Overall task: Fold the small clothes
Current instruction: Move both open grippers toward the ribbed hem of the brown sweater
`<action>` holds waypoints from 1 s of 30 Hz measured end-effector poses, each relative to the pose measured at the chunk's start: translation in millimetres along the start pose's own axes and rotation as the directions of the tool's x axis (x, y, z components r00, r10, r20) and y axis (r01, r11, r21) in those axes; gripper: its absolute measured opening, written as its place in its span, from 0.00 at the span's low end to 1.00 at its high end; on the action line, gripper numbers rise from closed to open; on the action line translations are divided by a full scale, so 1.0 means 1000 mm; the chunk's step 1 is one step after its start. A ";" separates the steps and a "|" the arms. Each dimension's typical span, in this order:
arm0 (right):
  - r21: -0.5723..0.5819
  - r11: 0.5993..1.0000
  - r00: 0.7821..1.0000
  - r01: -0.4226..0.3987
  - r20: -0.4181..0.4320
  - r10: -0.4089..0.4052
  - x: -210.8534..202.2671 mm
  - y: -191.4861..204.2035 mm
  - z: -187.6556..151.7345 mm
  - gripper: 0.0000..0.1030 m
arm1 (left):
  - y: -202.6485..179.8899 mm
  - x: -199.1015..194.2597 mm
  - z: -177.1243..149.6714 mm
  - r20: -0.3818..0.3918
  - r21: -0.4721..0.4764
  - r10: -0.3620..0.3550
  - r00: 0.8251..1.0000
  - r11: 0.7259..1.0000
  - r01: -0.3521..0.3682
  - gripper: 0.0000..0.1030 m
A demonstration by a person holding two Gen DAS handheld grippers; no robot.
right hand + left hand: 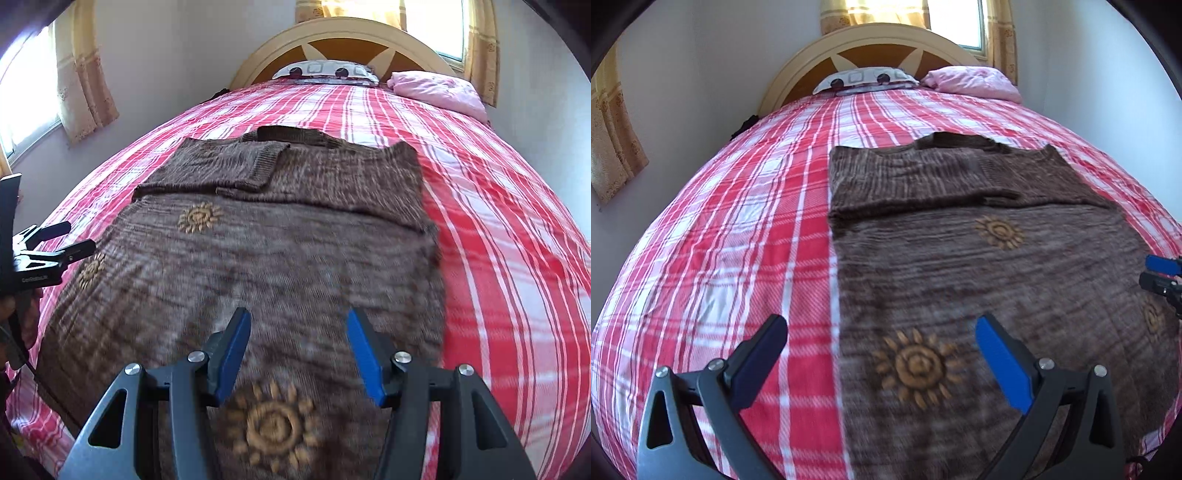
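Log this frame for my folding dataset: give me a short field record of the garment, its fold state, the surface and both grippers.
garment: brown knit sweater with sun motifs
fold state: sleeves folded across the chest, body still full length
surface: red plaid bedsheet
left gripper: open, over the sweater's left edge
right gripper: open, above the hem

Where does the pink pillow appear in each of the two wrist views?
Left wrist view: pink pillow at top, right of centre, by the headboard.
Right wrist view: pink pillow at upper right.
Shared landmark: the patterned pillow lies just left of it.
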State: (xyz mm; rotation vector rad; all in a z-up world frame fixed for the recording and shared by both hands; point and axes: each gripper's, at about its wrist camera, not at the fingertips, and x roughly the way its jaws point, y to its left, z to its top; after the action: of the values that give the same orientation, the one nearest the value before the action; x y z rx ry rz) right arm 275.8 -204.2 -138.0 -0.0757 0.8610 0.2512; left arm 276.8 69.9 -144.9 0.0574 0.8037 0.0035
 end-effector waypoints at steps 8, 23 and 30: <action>0.064 0.998 1.000 0.002 -0.007 -0.002 -0.022 -0.014 -0.032 0.54 | -0.003 -0.029 -0.026 0.010 0.005 -0.021 1.000 1.000 0.021 1.00; 0.192 0.981 1.000 0.020 -0.028 -0.015 -0.057 -0.044 -0.088 0.55 | 0.019 -0.068 -0.101 -0.045 -0.070 -0.028 0.999 0.997 0.024 0.99; 0.210 0.978 1.000 0.020 -0.021 -0.016 -0.071 -0.046 -0.108 0.55 | 0.015 -0.072 -0.129 -0.068 -0.131 -0.088 0.994 0.988 0.078 0.82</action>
State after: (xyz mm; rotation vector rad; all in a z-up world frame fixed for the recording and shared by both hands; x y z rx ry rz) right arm 162.2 -279.8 -156.0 0.1115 0.9011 0.1417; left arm 133.8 90.1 -181.7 -0.0980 0.8773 -0.0218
